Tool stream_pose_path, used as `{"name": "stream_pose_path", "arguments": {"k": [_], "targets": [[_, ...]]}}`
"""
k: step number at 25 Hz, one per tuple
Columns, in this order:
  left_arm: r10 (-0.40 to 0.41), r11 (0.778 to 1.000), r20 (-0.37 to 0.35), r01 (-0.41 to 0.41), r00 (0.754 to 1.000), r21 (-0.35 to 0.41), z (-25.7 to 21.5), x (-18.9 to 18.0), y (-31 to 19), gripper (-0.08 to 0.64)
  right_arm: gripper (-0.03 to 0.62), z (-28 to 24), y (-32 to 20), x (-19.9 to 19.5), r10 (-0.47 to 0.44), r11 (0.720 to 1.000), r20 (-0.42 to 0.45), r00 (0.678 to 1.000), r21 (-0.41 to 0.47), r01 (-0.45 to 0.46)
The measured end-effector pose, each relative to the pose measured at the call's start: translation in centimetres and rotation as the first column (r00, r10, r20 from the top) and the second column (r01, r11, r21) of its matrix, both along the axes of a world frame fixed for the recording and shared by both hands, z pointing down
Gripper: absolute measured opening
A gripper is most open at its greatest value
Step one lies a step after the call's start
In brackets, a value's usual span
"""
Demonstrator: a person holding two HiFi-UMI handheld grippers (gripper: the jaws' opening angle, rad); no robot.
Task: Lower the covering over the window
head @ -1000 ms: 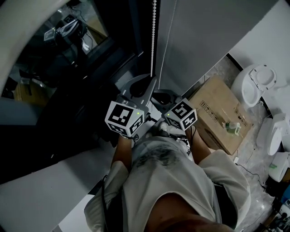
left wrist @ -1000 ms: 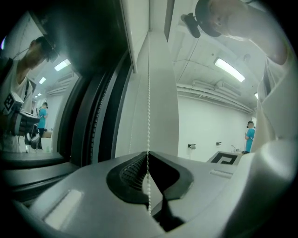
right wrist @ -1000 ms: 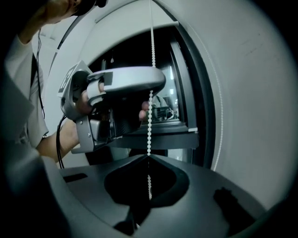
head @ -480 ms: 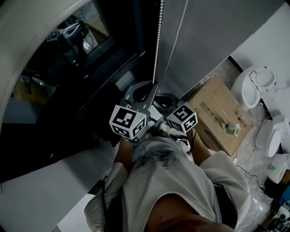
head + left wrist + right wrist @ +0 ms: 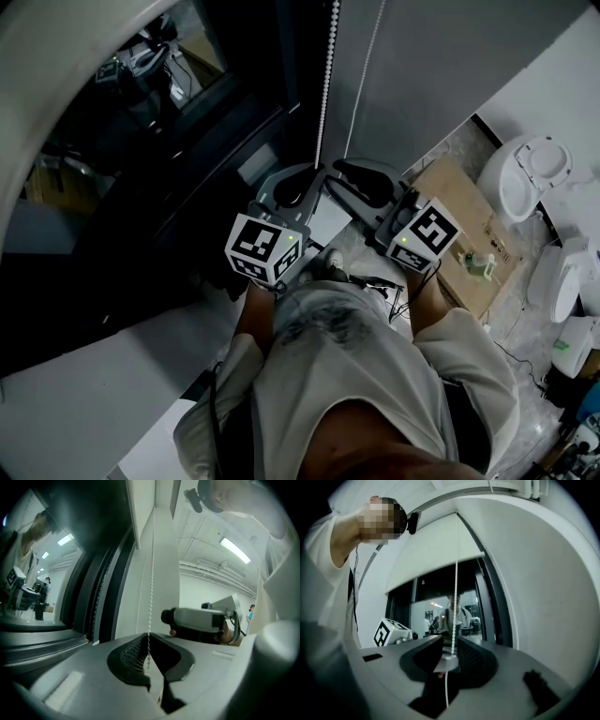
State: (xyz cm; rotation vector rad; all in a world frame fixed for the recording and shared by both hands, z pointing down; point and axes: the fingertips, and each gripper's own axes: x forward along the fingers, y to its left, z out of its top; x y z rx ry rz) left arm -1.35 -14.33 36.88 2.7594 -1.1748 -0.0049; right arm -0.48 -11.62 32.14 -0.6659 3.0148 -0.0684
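**Head view.** The left gripper [image 5: 314, 173] and the right gripper [image 5: 342, 176] are both held up toward the dark window [image 5: 141, 122], side by side and a little apart. The bead chain [image 5: 325, 84] hangs straight with its long axis vertical. Its lower end comes to the tips of the left jaws. A second strand [image 5: 367, 66] runs beside it and comes down to the tips of the right jaws. A cardboard box [image 5: 464, 239] lies on the floor behind the right jaws, toward their outer side.

**Left gripper view.** The left jaws are pressed together on the bead chain. The chain rises straight ahead of the tips, in line with the jaws. A short piece of it continues back into the hollow between them. The right gripper shows just beyond the tips, on their right side.

**Right gripper view.** The right jaws stand a little apart. The second strand passes through the gap between the tips, also in line with the jaws. A small white connector [image 5: 449, 660] on it sits in the hollow just behind the tips, and a thinner cord goes on from there. The roller blind [image 5: 436, 555] is ahead of the jaws and above them, over the upper part of the window. Its lower edge runs crosswise to the strand, and the glass below this edge is uncovered.
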Motion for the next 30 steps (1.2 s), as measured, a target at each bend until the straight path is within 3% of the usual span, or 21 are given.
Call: {"name": "stream_pose_path", "arguments": {"k": [6, 13, 15, 18, 30], "targets": [[0.009, 1.000, 0.003, -0.009, 1.000, 0.000, 0.1, 0.5, 0.1, 0.018, 0.100, -5.1, -1.9, -0.9, -0.007, 0.994, 0.055, 0.998, 0.105, 0.001], [0.020, 1.000, 0.003, -0.020, 1.000, 0.000, 0.2, 0.7, 0.3, 0.018, 0.096, -7.6, -2.4, -1.9, -0.022, 0.987, 0.063, 0.998, 0.160, 0.012], [0.023, 1.000, 0.000, -0.023, 1.000, 0.000, 0.1, 0.7, 0.2, 0.018, 0.054, -7.8, -2.5, -2.0, -0.020, 0.986, 0.054, 0.998, 0.169, 0.010], [0.024, 1.000, -0.002, -0.024, 1.000, -0.001, 0.2, 0.7, 0.3, 0.018, 0.020, -7.6, -2.4, -2.2, -0.022, 0.986, 0.049, 0.999, 0.165, 0.014], [0.032, 0.998, -0.009, -0.032, 0.999, -0.048, 2.2, 0.6, 0.7, 0.018, 0.018, -5.6, -2.3, -2.4, -0.001, 0.992, 0.026, 1.000, 0.125, -0.003]]}}
